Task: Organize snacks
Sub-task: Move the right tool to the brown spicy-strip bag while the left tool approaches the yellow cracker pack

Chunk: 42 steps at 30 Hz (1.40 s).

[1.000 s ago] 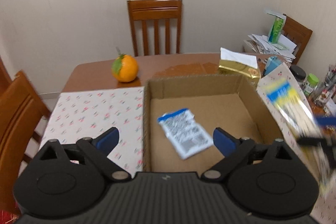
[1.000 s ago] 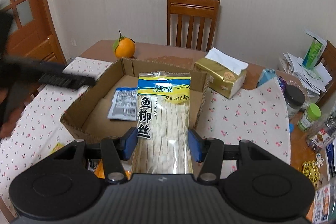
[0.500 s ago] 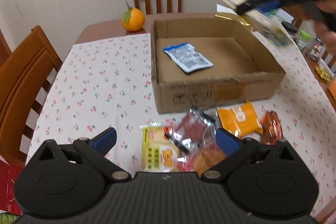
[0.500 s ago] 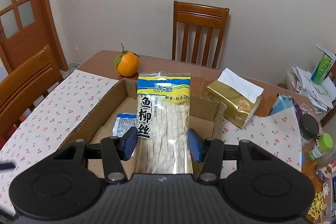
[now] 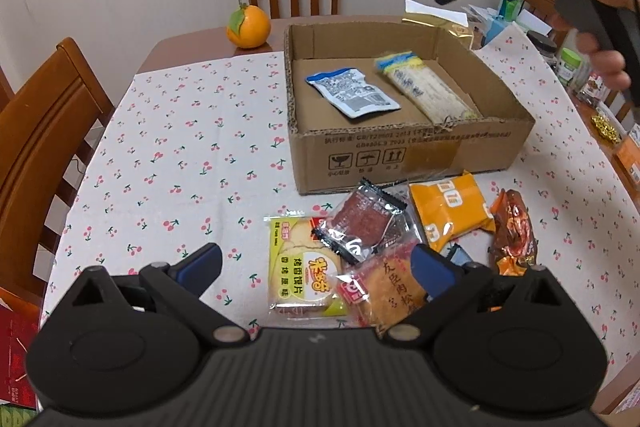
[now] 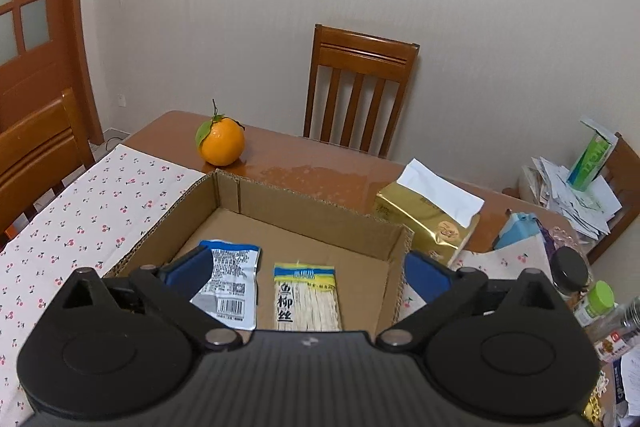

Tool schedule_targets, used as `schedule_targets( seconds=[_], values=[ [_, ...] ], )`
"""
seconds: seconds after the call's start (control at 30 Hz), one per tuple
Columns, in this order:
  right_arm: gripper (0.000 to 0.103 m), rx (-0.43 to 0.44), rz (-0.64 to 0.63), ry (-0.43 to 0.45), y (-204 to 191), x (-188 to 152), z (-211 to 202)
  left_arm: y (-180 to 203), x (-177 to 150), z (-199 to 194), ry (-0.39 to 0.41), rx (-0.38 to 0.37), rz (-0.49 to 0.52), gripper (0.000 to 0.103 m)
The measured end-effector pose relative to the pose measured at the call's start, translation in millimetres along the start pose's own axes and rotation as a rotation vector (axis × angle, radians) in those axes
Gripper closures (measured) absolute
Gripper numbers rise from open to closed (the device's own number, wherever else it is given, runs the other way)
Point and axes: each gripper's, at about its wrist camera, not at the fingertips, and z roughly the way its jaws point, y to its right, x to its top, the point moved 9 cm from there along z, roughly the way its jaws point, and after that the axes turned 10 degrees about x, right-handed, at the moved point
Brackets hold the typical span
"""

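Your right tongs hang above the cardboard box, and their jaws are opening, already wide, with nothing pressed between the pads. The fish-strip packet lies flat on the box floor below them, so I judge this drop finished. It rests lengthwise just beside the white-and-blue pouch, apart from it or barely touching; I cannot tell which. Laid side by side like that, the two leave the rest of the floor free for more.

Your left tongs are spread wide and hold nothing. They point down at the loose pile on the cherry-print cloth covering the bench, just in front of the box's near wall. The yellow biscuit pack sits between the open pads, with the dark-edged jerky packet overlapping its upper right corner and the pork-floss pack touching its right side. The orange pack and the brown wrapper lie further right.

Since the packs overlap, the jerky packet on top looks the cleanest next pick; closing on the biscuit pack could drag its neighbours along. The orange fruit and the tissue pack stand outside the box, clear of the work.
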Motion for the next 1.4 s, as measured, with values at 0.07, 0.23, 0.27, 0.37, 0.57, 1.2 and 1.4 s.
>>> schedule_targets(
  seconds=[0.07,0.23,0.27,0.37,0.57,1.2,1.4],
  values=[
    [0.000,-0.011,0.006,-0.003,-1,-7,-6,0,0,0,0.002,0.000,0.001,0.003],
    [0.000,-0.035,0.033,-0.013,-6,-35,-24,-1,-3,0,0.003,-0.002,0.004,0.003],
    [0.000,-0.029,0.047,-0.016,-7,-42,-28,0,-4,0,0.002,-0.002,0.006,0.003],
    [0.000,-0.018,0.086,-0.035,-9,-64,-37,0,-6,-1,0.004,0.002,0.013,0.003],
    [0.000,-0.010,0.125,-0.096,-19,-113,-47,3,-14,0,-0.007,0.007,0.020,0.003],
    [0.000,-0.029,0.240,-0.280,-33,-202,-19,11,-26,-1,-0.013,-0.038,0.020,0.003],
    [0.000,-0.037,0.256,-0.320,-36,-213,-8,12,-25,0,-0.013,-0.030,0.035,0.003]
  ],
)
